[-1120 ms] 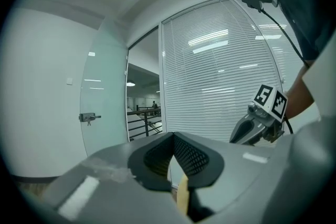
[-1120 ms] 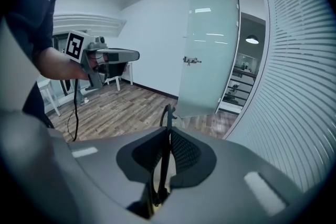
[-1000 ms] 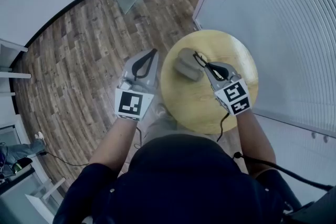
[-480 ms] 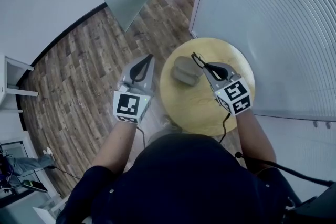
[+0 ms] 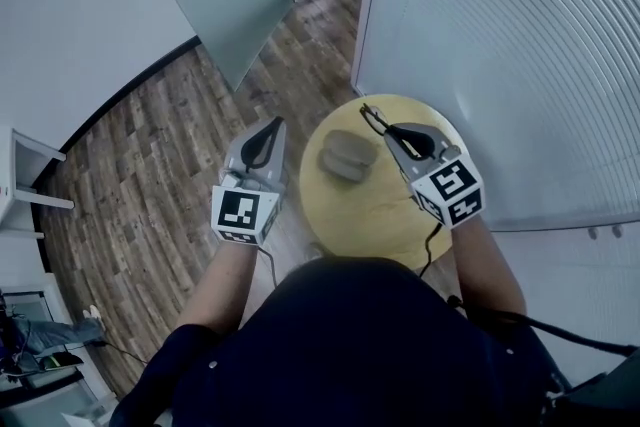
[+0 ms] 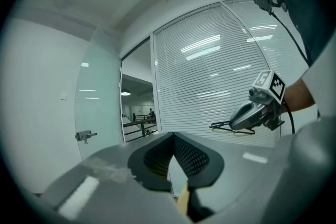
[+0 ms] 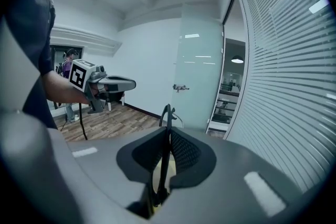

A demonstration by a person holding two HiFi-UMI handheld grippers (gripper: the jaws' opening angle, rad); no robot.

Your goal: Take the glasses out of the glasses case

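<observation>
Glasses [image 5: 370, 115] in right gripper [image 5: 388, 131], case [image 5: 346, 156] on table [image 5: 372, 215]

My right gripper [image 7: 168, 132] has its jaws pinched on the glasses [image 7: 167, 114], thin black frame poking past the tips (left gripper [image 7: 116, 83] hangs off left, over the wood floor [image 7: 122, 118]).

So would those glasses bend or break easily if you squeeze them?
Probably light: the glasses have a thin dark frame, and the right gripper holds them with one narrow pinch. Likely somewhat bendy and fragile, being so slim. Pinched at one spot only, they might swivel or slip.
</observation>
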